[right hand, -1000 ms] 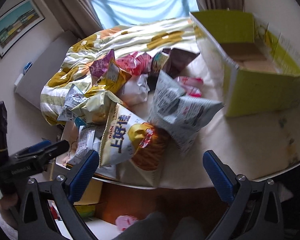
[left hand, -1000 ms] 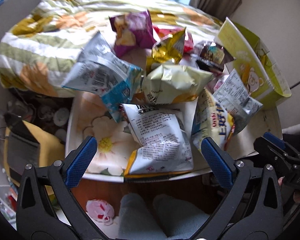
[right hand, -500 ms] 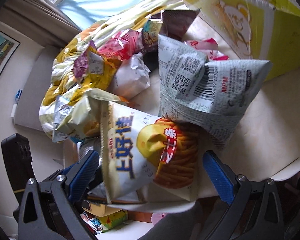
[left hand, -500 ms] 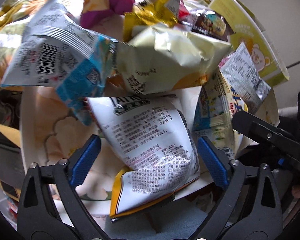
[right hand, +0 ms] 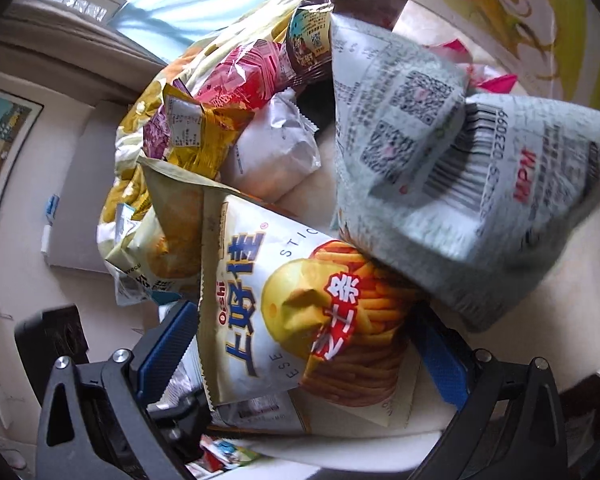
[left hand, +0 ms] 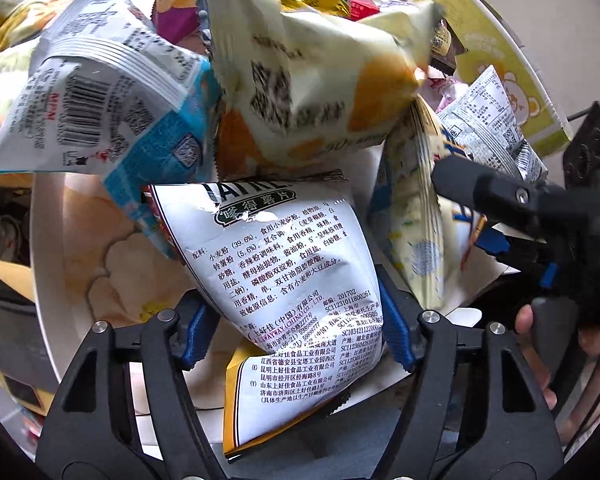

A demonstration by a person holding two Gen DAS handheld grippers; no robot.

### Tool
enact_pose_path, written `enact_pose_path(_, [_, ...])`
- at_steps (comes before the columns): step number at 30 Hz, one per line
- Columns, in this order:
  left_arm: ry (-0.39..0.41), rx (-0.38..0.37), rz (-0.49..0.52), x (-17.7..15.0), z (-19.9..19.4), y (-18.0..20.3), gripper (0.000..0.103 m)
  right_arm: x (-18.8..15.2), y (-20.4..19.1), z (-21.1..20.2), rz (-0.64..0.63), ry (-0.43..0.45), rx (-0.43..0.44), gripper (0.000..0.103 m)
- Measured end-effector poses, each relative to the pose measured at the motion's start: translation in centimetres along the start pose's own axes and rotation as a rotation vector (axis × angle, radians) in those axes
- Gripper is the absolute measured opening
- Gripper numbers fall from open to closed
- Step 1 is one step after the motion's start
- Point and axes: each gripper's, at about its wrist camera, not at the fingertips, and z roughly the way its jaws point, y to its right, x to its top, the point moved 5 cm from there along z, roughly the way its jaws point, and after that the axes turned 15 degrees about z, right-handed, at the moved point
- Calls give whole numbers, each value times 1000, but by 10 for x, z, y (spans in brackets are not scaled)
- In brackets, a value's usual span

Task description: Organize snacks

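While the left tool [left hand: 295, 328] points steeply down at the pile, its blue pads [left hand: 396, 332] have just been closing and now sit against both sides of the white chip bag [left hand: 283, 280], printed side up, which lies at the near edge of the round counter [left hand: 47, 280]. Behind that bag lean a pale yellow bag [left hand: 320, 80] and a white and blue bag [left hand: 111, 108] with a barcode; a green and yellow box [left hand: 500, 68] stands at the far right.

From the right wrist view, the right tool [right hand: 300, 356] straddles the cheese stick bag [right hand: 291, 312], which lies flat at the counter's near edge. Its left pad [right hand: 163, 348] touches the bag's sealed edge, but the right pad is partly hidden behind the bag, so I cannot tell whether the grip is firm. A grey-green bag [right hand: 460, 184] rests tilted on the cheese stick bag's far corner. From the left wrist view, a hand [left hand: 540, 360] holds the right tool.
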Motion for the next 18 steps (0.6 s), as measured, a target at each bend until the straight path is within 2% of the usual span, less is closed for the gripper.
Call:
enact_pose_path(4, [6,13,15,-4,-5,4,62,0,6,6,26,-30,49,103])
enact_pose_path(6, [9,14,17,-5,-7,8,61,-2,6,5,9,-24,48,94])
enact_pose_path(7, [13,14,18,-7,-9,11,60,-3,6,3,-2,-21,41,83])
enact_pose_path(8, [16,15,19,-6,-10,13,60,-5,8,0,-12,-17,43,78])
enact_pose_path(12, [29,14,24,-2,-16,13,60,-11,10,-9,-24,0,52,67])
enact_pose_path(18, [53,22,24,-2,-30,13,59,-16,4,-16,-22,10,69,62])
